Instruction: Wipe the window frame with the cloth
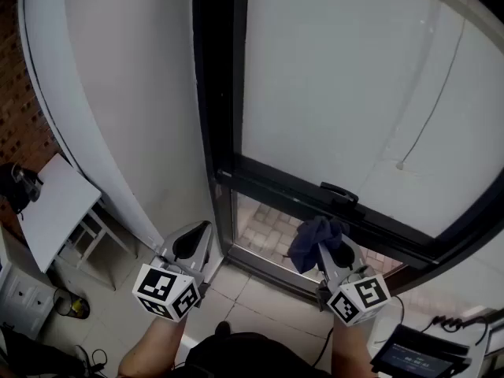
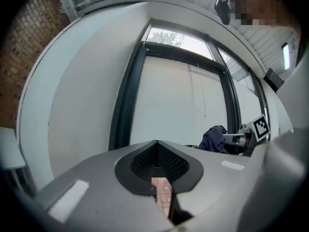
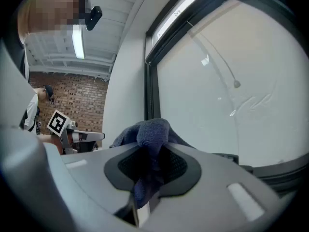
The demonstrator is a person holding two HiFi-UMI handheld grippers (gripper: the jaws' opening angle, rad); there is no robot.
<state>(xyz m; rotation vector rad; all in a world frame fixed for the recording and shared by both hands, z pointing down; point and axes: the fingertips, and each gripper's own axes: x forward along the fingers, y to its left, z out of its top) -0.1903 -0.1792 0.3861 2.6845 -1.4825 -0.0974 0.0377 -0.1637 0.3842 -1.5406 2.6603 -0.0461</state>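
Both were held low, side by side, tips angled up toward the window frame (image 1: 315, 199). Right hand-held gripper (image 1: 331, 249) pinched the dark blue cloth (image 1: 313, 241), which was bunched just under the frame's horizontal rail; contact unclear. Left hand-held gripper (image 1: 194, 244) was pressed together, empty, beside the frame's vertical post, apart from the right.

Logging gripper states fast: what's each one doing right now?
left gripper: shut, nothing between its jaws.
right gripper: shut on the dark blue cloth.
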